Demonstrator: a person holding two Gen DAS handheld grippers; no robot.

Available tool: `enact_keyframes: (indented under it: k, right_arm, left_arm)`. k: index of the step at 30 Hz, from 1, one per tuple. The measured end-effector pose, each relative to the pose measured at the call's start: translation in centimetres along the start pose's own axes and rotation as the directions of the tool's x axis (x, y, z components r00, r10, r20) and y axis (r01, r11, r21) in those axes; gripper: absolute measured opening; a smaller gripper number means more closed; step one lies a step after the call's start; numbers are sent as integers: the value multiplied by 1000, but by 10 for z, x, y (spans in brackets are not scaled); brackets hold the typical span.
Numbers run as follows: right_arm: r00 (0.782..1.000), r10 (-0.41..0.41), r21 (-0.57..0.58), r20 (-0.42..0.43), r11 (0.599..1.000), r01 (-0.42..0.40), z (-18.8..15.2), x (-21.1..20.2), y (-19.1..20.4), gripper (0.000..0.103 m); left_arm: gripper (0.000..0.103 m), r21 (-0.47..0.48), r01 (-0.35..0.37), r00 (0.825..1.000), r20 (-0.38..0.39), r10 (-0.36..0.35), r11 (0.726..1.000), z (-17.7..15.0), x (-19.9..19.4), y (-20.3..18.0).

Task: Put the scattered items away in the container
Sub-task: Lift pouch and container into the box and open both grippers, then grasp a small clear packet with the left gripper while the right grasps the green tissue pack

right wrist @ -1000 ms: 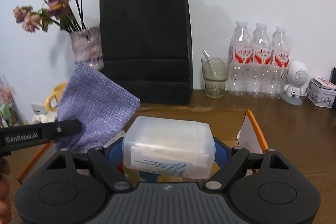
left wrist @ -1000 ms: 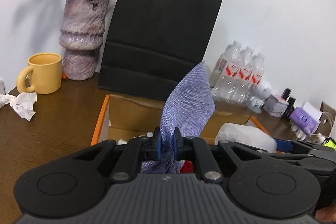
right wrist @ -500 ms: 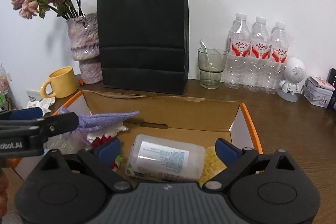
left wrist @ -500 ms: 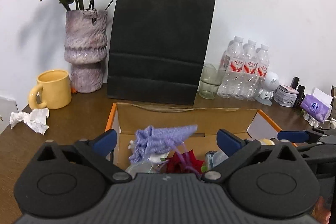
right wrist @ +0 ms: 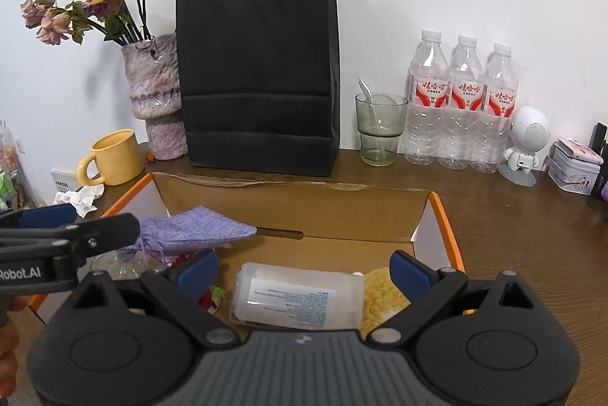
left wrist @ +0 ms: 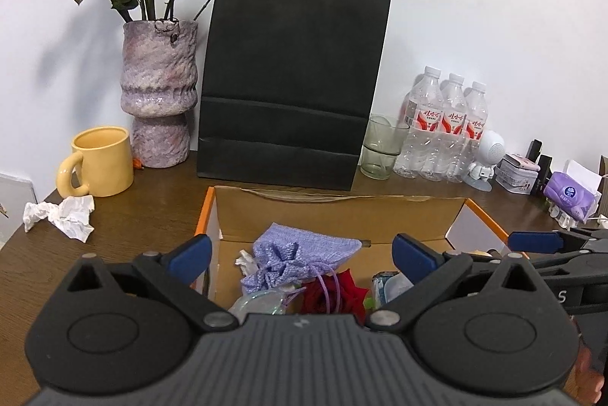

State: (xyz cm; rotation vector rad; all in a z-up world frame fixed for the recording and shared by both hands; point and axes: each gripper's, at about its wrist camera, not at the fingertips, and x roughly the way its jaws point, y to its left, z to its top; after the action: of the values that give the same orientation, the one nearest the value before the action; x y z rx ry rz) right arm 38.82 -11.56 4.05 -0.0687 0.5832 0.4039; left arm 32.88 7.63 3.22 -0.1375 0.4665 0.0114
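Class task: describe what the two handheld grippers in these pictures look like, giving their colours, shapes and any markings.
Both the left gripper and the right gripper are matt black, with a ribbed grey top, two round pivot housings, silver screws and blue pads on the fingers. White lettering ending "Robot.AI" marks the left one's side. No sleeves or cables show.

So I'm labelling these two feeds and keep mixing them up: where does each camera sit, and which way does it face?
Left wrist: on the left tongs, looking down into the cardboard box at the lilac drawstring pouch; its open blue pads and the right tongs show.
Right wrist: on the right tongs, above the clear plastic jar; the left tongs and a hand show.
Shared: box, pouch, black paper bag, yellow mug.
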Motion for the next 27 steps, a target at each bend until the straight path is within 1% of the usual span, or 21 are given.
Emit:
enact_keyframes:
  k: [2,7,10,13,17,19,23,25,27]
  right_arm:
    - [1000,2,-2,10,1000,-2,-2,-10,-3,97]
    - [998,25,-28,56,999,-24,-16,-52,-8,97]
    - [997,33,-51,76,998,-29,-27,-74,-6,97]
    - [996,41,-53,80,998,-37,-40,-90,-2,97]
    - [997,60,-68,42,996,-57,-63,-96,6,97]
    - [998,63,-84,13,995,-62,-76,-93,11,97]
    - [995,72,-105,-62,991,-79,-103,-83,25,97]
    - [994,67,-116,-84,990,-76,-113,-79,32,96]
    - [993,64,-126,-98,989,-76,-120,-76,37,95]
  left_arm:
    - [103,-3,-1,1000,3,1,1000,-2,-9,3]
    - [103,1,14,999,34,-14,1000,-8,-43,13]
    - [103,25,-2,999,42,1,1000,-18,-64,16]
    - [103,39,-19,999,35,17,999,-30,-81,19]
    - [102,44,-28,1000,7,28,999,-50,-96,24]
    - [100,45,-16,1000,-22,17,999,-62,-98,25]
    - [92,54,6,996,-91,-2,999,-82,-93,22]
    - [85,65,19,992,-124,-11,998,-91,-88,18]
    - [80,78,30,988,-153,-18,997,-98,-82,14]
